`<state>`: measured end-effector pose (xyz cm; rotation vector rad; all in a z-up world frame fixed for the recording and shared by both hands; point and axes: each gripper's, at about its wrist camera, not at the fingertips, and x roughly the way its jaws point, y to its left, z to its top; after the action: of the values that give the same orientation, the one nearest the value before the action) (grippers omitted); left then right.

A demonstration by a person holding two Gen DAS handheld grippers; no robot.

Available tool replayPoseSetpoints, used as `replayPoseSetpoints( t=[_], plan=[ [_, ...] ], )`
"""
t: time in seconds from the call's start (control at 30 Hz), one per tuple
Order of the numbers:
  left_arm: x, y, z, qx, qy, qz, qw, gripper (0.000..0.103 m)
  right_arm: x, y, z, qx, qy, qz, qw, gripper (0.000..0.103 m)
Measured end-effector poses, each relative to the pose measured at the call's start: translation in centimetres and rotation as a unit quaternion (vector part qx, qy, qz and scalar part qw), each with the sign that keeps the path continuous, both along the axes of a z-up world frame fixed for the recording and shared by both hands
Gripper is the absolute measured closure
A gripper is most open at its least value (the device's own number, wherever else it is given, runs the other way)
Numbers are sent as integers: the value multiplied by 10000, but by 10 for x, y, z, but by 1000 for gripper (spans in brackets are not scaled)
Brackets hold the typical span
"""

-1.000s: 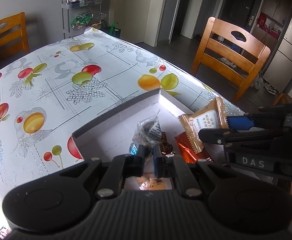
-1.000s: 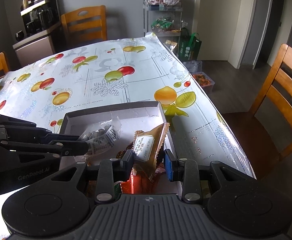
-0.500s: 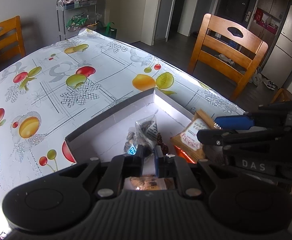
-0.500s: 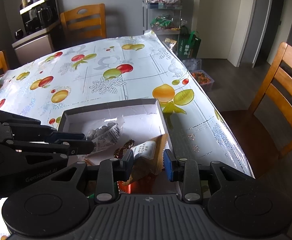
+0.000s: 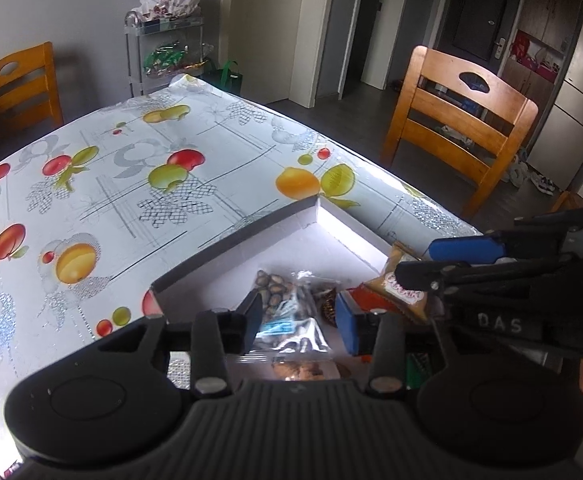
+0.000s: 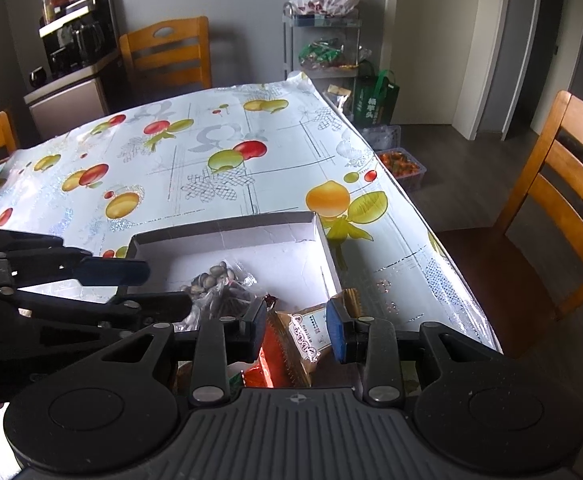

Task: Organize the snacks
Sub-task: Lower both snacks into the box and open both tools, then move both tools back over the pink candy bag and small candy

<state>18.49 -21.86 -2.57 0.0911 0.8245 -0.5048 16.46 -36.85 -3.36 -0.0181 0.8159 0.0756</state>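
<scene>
Two hand-held grippers hover over a shallow white cardboard box with dark outer walls (image 5: 323, 220), which sits on a worktop (image 5: 139, 184) covered in a fruit-print cloth. In the left wrist view, the left hand-held gripper (image 5: 297, 314) has just been opening: its jaws stand partly apart, astride a clear bag of dark seeds (image 5: 287, 304) lying in the box, not pinching it. At about 3 o'clock, the right hand-held gripper (image 6: 296, 326) is narrowly set on a tan foil snack packet (image 6: 305, 336), tilted against the box's right wall above an orange wrapper (image 6: 269, 364). Judging by this, the bag is placed, and the packet awaits release, then a lift clear. Bare box floor remains toward 12 o'clock; the worktop edge is just beside the box at 3 o'clock.
</scene>
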Motion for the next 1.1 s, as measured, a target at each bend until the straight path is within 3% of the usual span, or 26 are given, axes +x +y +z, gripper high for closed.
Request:
replayPoseSetpoints(
  t=[0.33, 0.8, 1.1],
  plan=[
    [-9, 40, 6, -150, 23, 436, 9989, 64, -5, 1, 5, 184, -58, -69, 9998, 67],
    [-59, 125, -5, 67, 190, 1155, 9931, 64, -16, 80, 13, 343, -94, 913, 9952, 58],
    [-77, 186, -14, 234, 221, 1574, 9870, 64, -37, 125, 7, 330, 66, 1395, 9896, 58]
  ],
)
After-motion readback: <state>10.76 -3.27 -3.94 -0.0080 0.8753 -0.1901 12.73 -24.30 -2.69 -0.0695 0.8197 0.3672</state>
